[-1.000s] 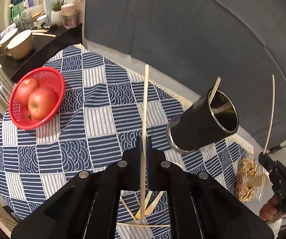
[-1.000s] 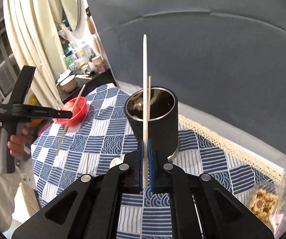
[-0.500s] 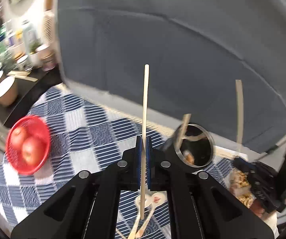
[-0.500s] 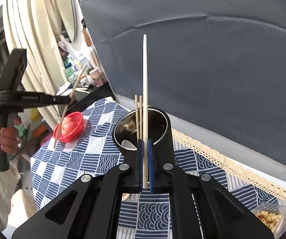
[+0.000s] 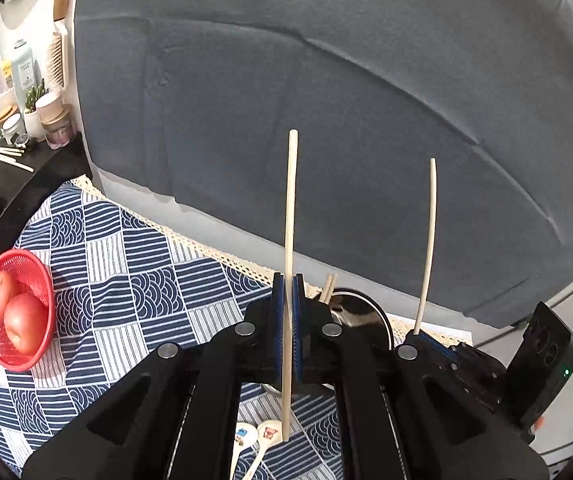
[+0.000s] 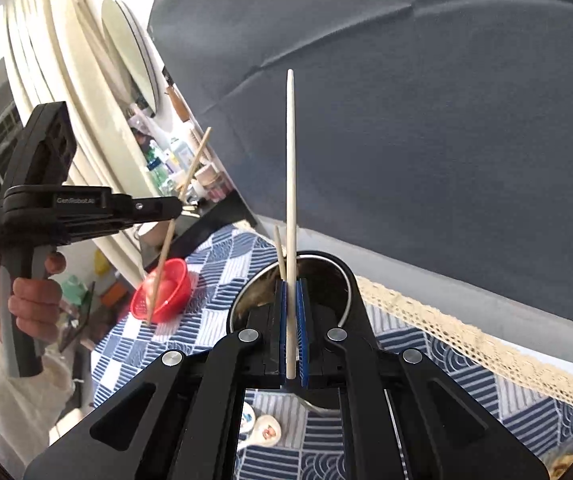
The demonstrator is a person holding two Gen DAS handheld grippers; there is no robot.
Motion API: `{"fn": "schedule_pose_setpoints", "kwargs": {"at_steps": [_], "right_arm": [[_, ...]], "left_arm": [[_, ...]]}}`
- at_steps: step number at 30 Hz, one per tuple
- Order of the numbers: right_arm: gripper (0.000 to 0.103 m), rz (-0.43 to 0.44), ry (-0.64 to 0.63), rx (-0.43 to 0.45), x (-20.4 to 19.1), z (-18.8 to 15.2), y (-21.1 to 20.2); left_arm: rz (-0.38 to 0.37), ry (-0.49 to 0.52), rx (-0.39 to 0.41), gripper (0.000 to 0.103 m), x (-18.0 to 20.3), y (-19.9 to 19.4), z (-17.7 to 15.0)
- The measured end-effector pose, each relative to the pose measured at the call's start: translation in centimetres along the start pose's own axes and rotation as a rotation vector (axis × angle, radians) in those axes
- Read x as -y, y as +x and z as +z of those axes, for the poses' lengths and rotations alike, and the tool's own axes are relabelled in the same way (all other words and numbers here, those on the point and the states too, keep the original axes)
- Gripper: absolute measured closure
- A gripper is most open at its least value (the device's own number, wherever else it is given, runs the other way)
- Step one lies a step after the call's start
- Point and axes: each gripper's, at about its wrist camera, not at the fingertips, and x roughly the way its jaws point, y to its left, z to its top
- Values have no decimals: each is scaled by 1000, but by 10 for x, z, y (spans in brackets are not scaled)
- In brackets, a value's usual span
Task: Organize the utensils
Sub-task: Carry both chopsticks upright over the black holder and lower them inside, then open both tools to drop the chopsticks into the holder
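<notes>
**Two chopsticks clamped upright above the metal cup**

Left wrist view: The left gripper [image 5: 285, 312] has its blue-padded jaws closed narrow on a pale wooden chopstick [image 5: 289, 240], which stands nearly vertical; its squared top points to 12 o'clock and its lower end hangs below the pads over two painted spoons [image 5: 256, 436] lying on the blue-and-white patterned tablecloth [image 5: 134, 264]. Just behind the jaws, toward 1 o'clock, sits the dark metal cup [image 5: 360, 312] with a shiny inner wall, and two chopstick ends [image 5: 328, 286] poke out at its rim. At 3 o'clock the right gripper [image 5: 418, 336] pinches a thinner, whiter chopstick [image 5: 428, 240], curved by the lens, its tip up. A red mesh basket [image 5: 16, 312] holding two apples [image 5: 14, 312] rests at 9 o'clock on the cloth.

Right wrist view: The right gripper [image 6: 293, 328] is closed on the white chopstick [image 6: 290, 200], slim, smooth and tapering to a point at 12 o'clock, its blunt end low between the pads. The cup [image 6: 338, 280] stands directly behind the jaws, open mouth up, with a tan stick [image 6: 279, 252] leaning inside at its left rim. At 9 o'clock the left gripper [image 6: 178, 208], gripped by a hand [image 6: 26, 300], clamps the tan chopstick [image 6: 178, 216] tilted, its top leaning right. The red basket [image 6: 164, 292] shows at 8 o'clock beyond it, and the two spoons [image 6: 260, 426] lie at 6 o'clock.
</notes>
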Motion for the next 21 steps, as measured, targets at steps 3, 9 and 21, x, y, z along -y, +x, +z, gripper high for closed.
{"fn": "schedule_pose_setpoints", "kwargs": {"at_steps": [3, 9, 21], "right_arm": [[98, 6, -8, 3, 2, -2, 8], [98, 25, 3, 4, 11, -3, 18], [98, 31, 13, -15, 19, -10, 39]], "left_arm": [[-22, 7, 19, 99, 6, 4, 4], [-104, -10, 89, 99, 16, 10, 11], [-166, -61, 155, 99, 28, 43, -9]]}}
